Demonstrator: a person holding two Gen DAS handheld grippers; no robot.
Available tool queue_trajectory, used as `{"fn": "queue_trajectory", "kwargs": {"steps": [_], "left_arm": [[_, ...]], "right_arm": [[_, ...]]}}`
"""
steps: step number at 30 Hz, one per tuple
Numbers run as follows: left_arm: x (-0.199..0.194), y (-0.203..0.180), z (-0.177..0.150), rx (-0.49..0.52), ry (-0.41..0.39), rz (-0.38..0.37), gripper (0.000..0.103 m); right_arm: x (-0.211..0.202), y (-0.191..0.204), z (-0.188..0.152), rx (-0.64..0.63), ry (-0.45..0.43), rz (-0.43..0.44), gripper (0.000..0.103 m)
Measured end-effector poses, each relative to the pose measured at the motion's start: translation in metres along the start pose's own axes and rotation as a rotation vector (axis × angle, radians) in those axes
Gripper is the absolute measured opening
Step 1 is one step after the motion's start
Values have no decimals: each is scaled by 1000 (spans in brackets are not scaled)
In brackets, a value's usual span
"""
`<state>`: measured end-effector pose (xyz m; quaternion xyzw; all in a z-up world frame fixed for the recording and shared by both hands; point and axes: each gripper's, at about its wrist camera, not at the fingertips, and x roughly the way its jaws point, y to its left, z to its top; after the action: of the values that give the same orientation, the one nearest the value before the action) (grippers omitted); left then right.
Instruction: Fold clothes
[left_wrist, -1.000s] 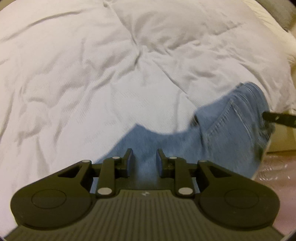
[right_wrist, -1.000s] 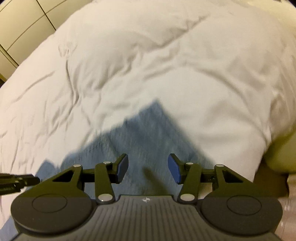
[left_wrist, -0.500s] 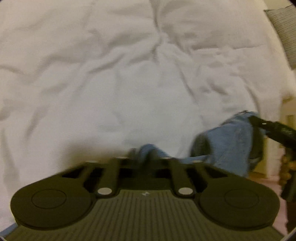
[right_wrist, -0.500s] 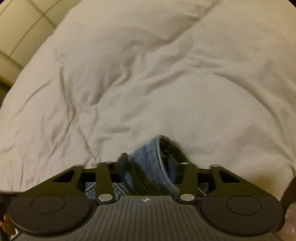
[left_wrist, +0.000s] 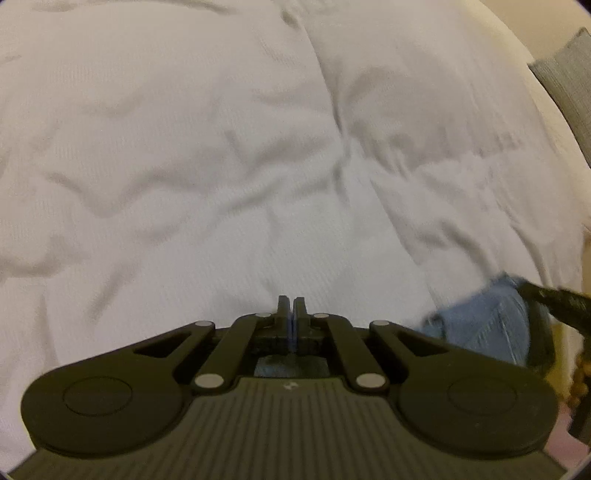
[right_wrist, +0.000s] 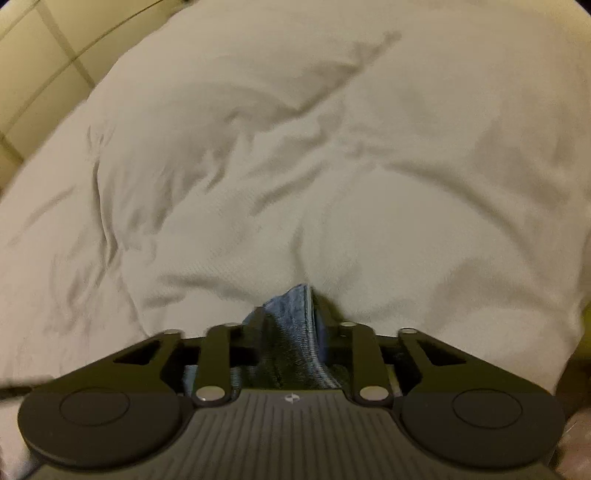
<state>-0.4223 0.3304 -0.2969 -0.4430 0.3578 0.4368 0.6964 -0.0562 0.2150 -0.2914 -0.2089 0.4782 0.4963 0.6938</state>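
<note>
- The white duvet (left_wrist: 207, 155) fills almost all of both views; it is rumpled, with soft creases and long shadowed folds running across it; in the right wrist view the same duvet (right_wrist: 369, 155) bulges upward just past the fingertips.
- Pale panelled wall or cupboard fronts (right_wrist: 33, 62) show at the upper left corner of the right wrist view; a grey textured cushion (left_wrist: 565, 85) shows at the upper right edge of the left wrist view.
- The blue jeans (right_wrist: 291, 332) lie at the near edge of the duvet; a folded ridge of denim stands up between the fingers of the right gripper (right_wrist: 290, 317), and more denim shows under its body; in the left wrist view a bunched part of the jeans (left_wrist: 487, 321) sits at lower right, beside the dark tip of the other tool.
- The right gripper's jaws have just been opening a little; the denim ridge fills the gap and the pads look pressed on it from both sides, so it grips the jeans.
- The left gripper (left_wrist: 291, 314) has its jaws fully closed, pads touching; a small patch of denim shows below them through the frame; whether any cloth is pinched between the pads I cannot tell.
</note>
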Motion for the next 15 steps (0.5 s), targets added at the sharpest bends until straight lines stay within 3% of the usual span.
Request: {"fn": "queue_trajectory", "kwargs": {"steps": [2,4,6,10,12,15], "left_arm": [[-17,6,2,-11,-42,30,0],[-39,16,0,-21,-61,26,0],[-57,18,-14,59,-46,-3,0],[-74,7,-62,209,32,-63,0],[-65,10,-85,224,78,-35,0],[-46,33,-99,140,109,84,2]], "right_arm": [[-16,4,-2,-25,-42,-56,50],[-41,3,-7,-7,-119,-75,49],[-64,3,-19,27,-151,-38,49],[-76,20,-59,-33,-64,36,49],[-61,25,-79,-65,15,6,45],[-44,13,-90,-12,69,-114,39]]}}
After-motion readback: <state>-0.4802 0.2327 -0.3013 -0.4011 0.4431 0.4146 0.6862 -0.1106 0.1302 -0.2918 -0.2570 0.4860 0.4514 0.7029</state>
